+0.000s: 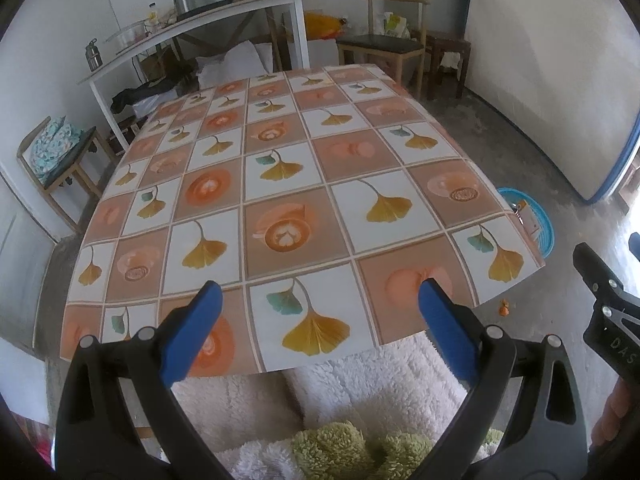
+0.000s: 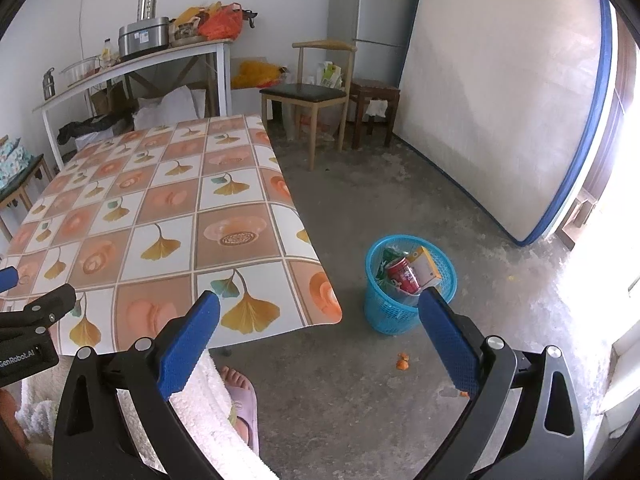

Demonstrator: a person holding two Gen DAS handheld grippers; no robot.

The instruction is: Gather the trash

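1. We hold the left gripper (image 1: 320, 300) low in the frame over the glossy checked tablecloth (image 1: 280, 184), its ribbed blue pads spread wide with nothing between them.
2. Our right gripper (image 2: 320, 312) hangs at the table's corner, pads likewise apart and empty.
3. The round blue mesh basket (image 2: 380, 312) stands on rough concrete at centre right, holding a red can (image 2: 402, 276) and a carton (image 2: 426, 266).
4. Small orange scraps (image 2: 402, 362) lie on the floor just below the basket.

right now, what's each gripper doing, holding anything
Left gripper: open, holding nothing.
Right gripper: open, holding nothing.
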